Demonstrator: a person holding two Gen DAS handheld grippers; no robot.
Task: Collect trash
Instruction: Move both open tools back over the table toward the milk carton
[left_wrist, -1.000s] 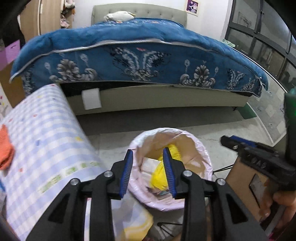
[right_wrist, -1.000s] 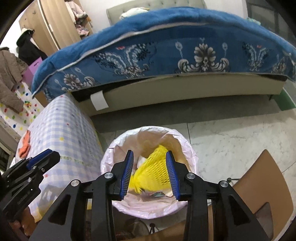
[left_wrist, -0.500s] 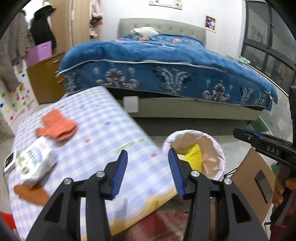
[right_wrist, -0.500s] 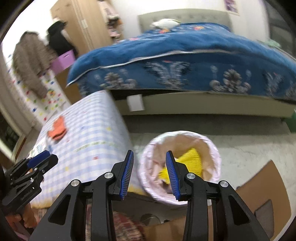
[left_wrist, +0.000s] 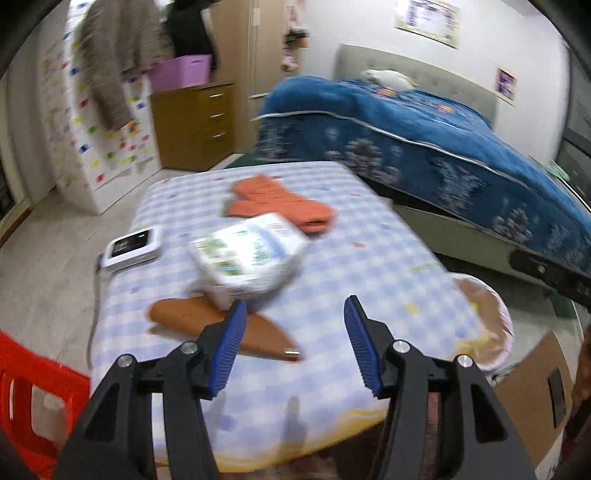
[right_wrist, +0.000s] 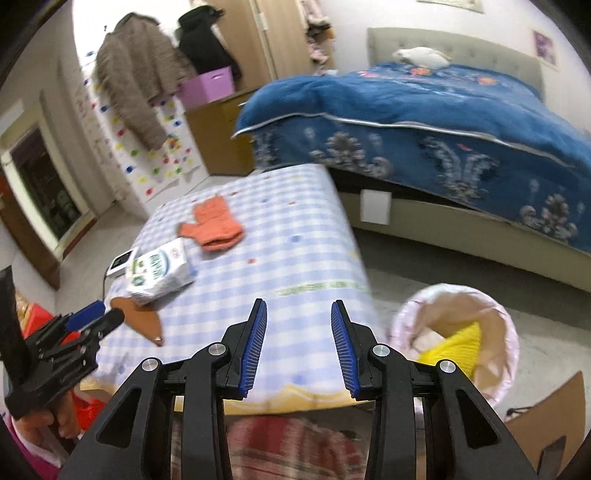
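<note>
- Nearest to both cameras, the left gripper (left_wrist: 293, 341) and the right gripper (right_wrist: 298, 345) hang above the near edge of the table; the blue-padded fingers (left_wrist: 226, 347) of each stand wide apart and nothing is between them.
- Under them is the table with a blue and white checked cloth (left_wrist: 354, 258).
- On the cloth, just beyond the left gripper, lies a flat brown leather-like piece (left_wrist: 184, 319) with a small metal ring at its tip.
- A white carton with green print (left_wrist: 247, 256) rests partly on the far end of this brown piece; in the left view it is blurred.
- To the left of the carton is a small white device with a dark screen (left_wrist: 133, 246).
- Behind the carton lies an orange knitted glove (left_wrist: 280, 203), touching or almost touching it; I cannot tell which.
- On the floor to the right of the table stands the round bin lined with a pink plastic bag (right_wrist: 506, 332); a yellow net-like piece (right_wrist: 456, 349) is inside it.
- Far behind is a bed with a dark blue flowered blanket (right_wrist: 424, 110).
</note>
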